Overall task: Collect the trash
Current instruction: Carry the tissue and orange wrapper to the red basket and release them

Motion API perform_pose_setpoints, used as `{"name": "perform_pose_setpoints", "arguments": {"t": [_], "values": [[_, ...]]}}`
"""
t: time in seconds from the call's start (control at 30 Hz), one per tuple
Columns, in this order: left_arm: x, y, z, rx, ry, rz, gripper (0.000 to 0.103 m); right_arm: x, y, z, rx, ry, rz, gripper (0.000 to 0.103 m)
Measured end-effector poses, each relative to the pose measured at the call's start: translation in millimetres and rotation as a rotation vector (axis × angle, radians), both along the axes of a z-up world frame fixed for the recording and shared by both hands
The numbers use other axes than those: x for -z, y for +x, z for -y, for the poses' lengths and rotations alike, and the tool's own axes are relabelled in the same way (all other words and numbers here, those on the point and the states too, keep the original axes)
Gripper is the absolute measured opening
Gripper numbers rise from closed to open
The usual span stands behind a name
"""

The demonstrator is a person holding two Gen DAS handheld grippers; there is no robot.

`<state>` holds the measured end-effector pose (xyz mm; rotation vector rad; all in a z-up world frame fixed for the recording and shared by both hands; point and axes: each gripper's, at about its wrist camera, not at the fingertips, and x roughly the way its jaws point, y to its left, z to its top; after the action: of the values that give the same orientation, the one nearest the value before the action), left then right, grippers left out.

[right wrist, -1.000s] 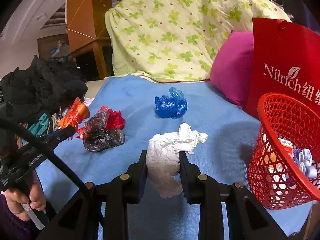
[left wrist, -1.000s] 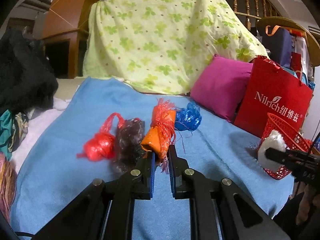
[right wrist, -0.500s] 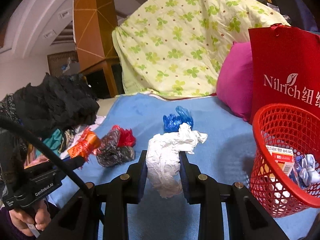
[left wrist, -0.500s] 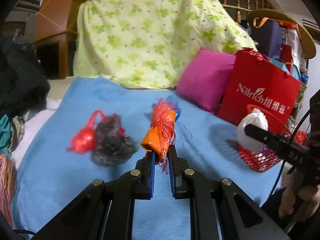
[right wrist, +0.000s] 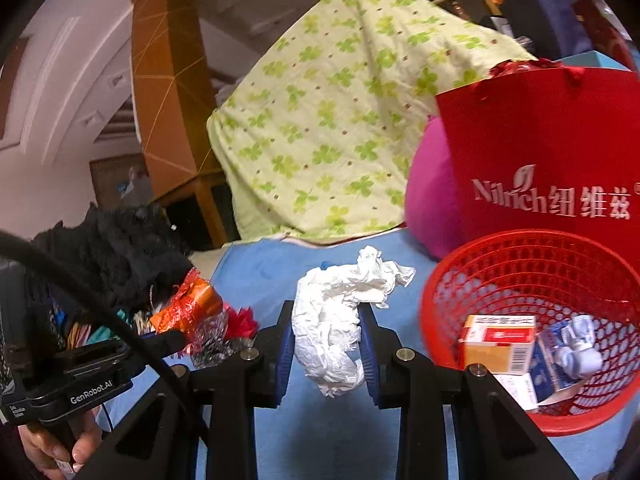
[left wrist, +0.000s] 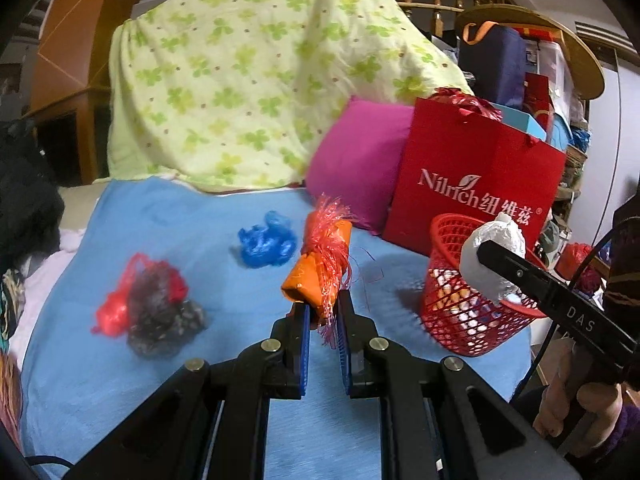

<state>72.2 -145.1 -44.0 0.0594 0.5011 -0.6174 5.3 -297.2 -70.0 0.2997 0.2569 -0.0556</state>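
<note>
My left gripper is shut on an orange wrapper with red tinsel, held above the blue blanket. My right gripper is shut on a crumpled white paper wad. In the left wrist view that white wad hangs over the near rim of the red mesh basket. The basket holds a small carton and other scraps. A blue plastic bag, a red bag and a dark bag lie on the blanket.
Behind the basket stand a red paper shopping bag and a magenta pillow. A green clover quilt covers the back. Dark clothes are piled at the blanket's left edge. A person's hand grips the right tool.
Both grippers have swung right and slightly up, each keeping its load. The basket now looks closer, and the white wad has come over its rim.
</note>
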Motion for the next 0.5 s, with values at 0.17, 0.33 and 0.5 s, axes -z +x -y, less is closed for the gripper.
{"name": "perform_pose_setpoints", "arguments": {"t": [0.17,0.33,0.5], "values": [[-8.3,-6.6,18.4,0.032,0.015,0.024,0.014,-3.5,-11.1,14.6,0.022,0.017,0.033,0.032],[-16.5,-10.3,39.1,0.076,0.026,0.031,0.014,-5.6,-23.7,27.4,0.046,0.045,0.066,0.032],[-23.4,-14.3,65.2,0.136,0.033,0.039,0.014,-6.3,-32.8,41.8,0.078,0.085,0.090,0.032]]}}
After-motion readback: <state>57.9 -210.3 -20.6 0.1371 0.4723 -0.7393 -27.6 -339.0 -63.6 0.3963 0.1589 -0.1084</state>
